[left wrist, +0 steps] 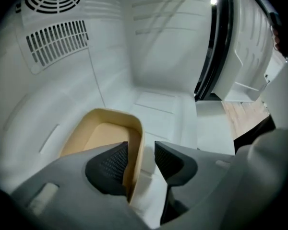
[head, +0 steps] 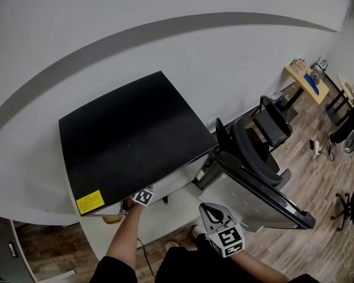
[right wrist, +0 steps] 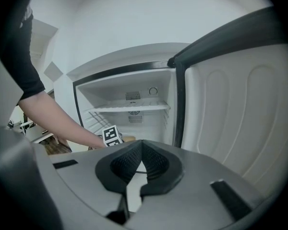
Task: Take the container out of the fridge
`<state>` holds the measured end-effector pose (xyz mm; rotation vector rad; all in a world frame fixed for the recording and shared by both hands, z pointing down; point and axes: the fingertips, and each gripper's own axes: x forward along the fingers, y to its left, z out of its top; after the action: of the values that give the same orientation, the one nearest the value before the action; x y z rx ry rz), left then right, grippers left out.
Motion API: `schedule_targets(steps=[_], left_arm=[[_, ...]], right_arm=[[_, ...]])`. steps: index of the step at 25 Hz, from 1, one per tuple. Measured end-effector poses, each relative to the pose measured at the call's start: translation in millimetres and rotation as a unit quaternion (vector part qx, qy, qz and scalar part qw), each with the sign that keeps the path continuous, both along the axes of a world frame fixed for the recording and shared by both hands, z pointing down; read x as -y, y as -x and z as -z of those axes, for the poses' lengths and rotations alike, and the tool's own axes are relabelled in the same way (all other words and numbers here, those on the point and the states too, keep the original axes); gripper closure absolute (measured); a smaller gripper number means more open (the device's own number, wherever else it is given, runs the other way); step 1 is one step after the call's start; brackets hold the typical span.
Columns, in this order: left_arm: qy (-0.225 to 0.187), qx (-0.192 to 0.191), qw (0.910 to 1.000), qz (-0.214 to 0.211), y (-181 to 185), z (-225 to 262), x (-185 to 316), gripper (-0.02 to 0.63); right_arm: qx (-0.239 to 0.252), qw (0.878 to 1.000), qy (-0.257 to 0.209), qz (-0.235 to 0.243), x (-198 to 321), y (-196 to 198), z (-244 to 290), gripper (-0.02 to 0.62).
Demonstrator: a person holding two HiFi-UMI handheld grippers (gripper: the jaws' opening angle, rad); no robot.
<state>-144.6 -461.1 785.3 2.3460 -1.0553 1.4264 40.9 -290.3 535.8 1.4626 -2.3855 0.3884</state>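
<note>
Two jaws of left gripper [left wrist: 140, 158] spread wide, one each side of tan container [left wrist: 104, 131] wall, low centre of frame, on fridge [left wrist: 158, 51] floor: ready to pinch. Right gripper [right wrist: 140, 163] jaws pressed together, empty, outside by open door [right wrist: 230, 114].

A tan, open container [left wrist: 103, 131] rests upright on the fridge [left wrist: 159, 104] floor.

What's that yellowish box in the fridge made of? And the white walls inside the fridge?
The container looks like thin, matte tan plastic, or maybe pressed fibre. Its rim is slim and it has no shine, so I can't be sure. The fridge walls look like smooth white moulded plastic, with ribs and vent slots formed right into them.
</note>
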Motion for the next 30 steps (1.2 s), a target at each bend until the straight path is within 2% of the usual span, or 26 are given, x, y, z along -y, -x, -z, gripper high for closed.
schedule_targets(steps=[3, 7, 13, 19, 30], left_arm=[[0.002, 0.000, 1.0000, -0.004, -0.8, 0.0, -0.2, 0.457], [0.007, 0.001, 0.9999, -0.009, -1.5, -1.3, -0.1, 0.533], [0.011, -0.006, 0.9999, -0.008, -2.5, -0.8, -1.0, 0.566], [-0.004, -0.055, 0.9983, 0.016, -6.4, 16.2, -17.2, 0.577], [-0.039, -0.125, 0.9912, 0.020, -25.7, 76.8, -73.4, 0.584]], right_arm=[[0.000, 1.000, 0.005, 0.001, -4.4, -0.7, -3.0, 0.598], [-0.006, 1.000, 0.010, 0.000, -12.2, -5.4, -7.7, 0.598], [-0.007, 1.000, 0.010, -0.003, -22.1, -13.7, -8.8, 0.598], [-0.001, 1.000, -0.002, 0.000, -29.0, -16.2, -2.5, 0.599], [0.033, 0.999, -0.020, 0.014, -33.1, -6.2, 4.3, 0.598]])
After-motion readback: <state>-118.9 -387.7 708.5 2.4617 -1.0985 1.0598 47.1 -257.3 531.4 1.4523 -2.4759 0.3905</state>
